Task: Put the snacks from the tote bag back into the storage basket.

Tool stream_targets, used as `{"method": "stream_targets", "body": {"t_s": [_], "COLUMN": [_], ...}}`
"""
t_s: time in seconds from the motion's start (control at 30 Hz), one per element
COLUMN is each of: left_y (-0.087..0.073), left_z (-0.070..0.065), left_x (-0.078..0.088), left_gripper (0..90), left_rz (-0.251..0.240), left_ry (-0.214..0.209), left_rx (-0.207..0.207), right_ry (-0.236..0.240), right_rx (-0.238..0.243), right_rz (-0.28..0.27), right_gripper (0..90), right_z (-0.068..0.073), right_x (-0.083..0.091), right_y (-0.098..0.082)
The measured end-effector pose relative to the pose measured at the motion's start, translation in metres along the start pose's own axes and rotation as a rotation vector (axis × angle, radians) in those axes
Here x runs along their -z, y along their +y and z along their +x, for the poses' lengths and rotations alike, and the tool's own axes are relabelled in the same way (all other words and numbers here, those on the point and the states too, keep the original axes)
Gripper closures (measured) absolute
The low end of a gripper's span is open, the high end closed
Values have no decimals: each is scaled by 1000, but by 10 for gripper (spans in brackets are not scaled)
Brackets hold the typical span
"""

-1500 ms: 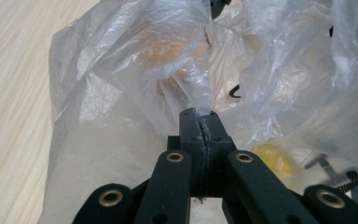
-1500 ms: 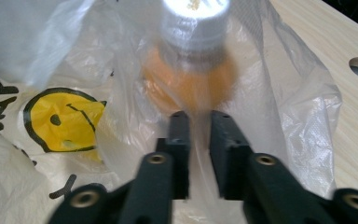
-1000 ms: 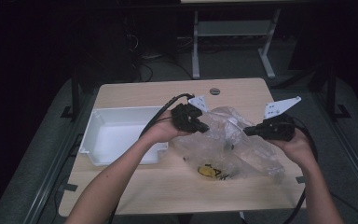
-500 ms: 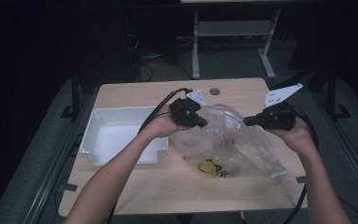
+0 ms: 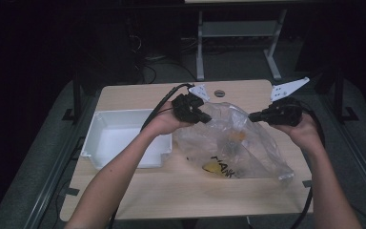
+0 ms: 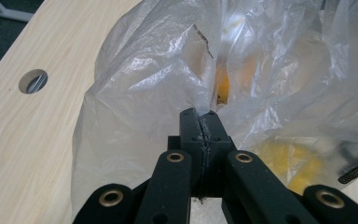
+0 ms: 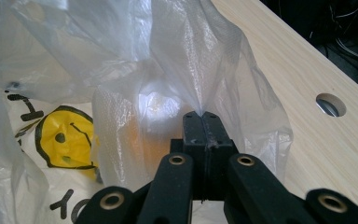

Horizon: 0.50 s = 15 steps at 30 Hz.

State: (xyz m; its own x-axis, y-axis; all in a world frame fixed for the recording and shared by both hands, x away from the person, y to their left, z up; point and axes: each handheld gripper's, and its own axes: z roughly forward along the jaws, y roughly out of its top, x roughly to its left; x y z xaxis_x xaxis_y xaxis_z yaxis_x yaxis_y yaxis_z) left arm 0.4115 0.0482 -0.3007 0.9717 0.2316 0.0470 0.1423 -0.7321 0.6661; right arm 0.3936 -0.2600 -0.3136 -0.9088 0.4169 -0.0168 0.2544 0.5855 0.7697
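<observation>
Now, both grippers are pinching the bag (image 5: 238,143), one on each side of its mouth. Left gripper (image 5: 205,117) has its jaws pressed together on a fold of film, and in the left gripper view that film (image 6: 168,70) fans out straight from the tips of the gripper (image 6: 200,122). Right gripper (image 5: 253,116) does the same at the far side; its own view shows the jaws of the gripper (image 7: 204,115) clamped on a peak of plastic (image 7: 186,60).

The bag sits mid-worktop (image 5: 138,191), its top held up between the hands, its bottom resting on the wood, just beside the white tray (image 5: 124,138). Something orange shows through the film (image 5: 236,137), though what it is can't be told, and a yellow smiley print (image 7: 63,135) sits low on the wall.

My read: this is thin, soft, slippery stuff, almost weightless, with no stiffness to speak of. It will stretch and tear if the hands pull apart hard, and it may slide out of a shallow bite. The best hold is the rim, on a bunched fold and not a single layer, with a bite at opposite sides so the mouth spreads evenly.
</observation>
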Motion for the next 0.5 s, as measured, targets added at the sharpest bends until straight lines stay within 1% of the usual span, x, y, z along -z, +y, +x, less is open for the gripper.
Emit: {"method": "stream_targets", "body": {"t_s": [0.13,0.2,0.23,0.33,0.37,0.47,0.5], "left_y": [-1,-2,-2,-2,-4,-5,-6], "left_z": [4,5,6,7,8,8,7], "left_x": [-4,-6,-6,-10,-13,-15,-17], "left_gripper": [897,897,897,897,897,897,897], "left_rz": [0,1,15,17,18,28,21], "left_ry": [2,5,5,6,8,9,9], "left_rx": [11,16,5,10,14,9,23], "right_ry": [2,3,3,4,6,6,5], "right_rx": [-19,-40,-40,-55,-69,-73,-75], "right_rz": [4,13,13,22,27,29,32], "right_gripper": [897,897,897,897,897,897,897], "right_z": [-5,-8,-8,-12,-12,-13,-14], "right_x": [-3,-6,-6,-10,-11,-13,-13], "right_y": [-2,-3,-3,-6,-7,-8,-8]}}
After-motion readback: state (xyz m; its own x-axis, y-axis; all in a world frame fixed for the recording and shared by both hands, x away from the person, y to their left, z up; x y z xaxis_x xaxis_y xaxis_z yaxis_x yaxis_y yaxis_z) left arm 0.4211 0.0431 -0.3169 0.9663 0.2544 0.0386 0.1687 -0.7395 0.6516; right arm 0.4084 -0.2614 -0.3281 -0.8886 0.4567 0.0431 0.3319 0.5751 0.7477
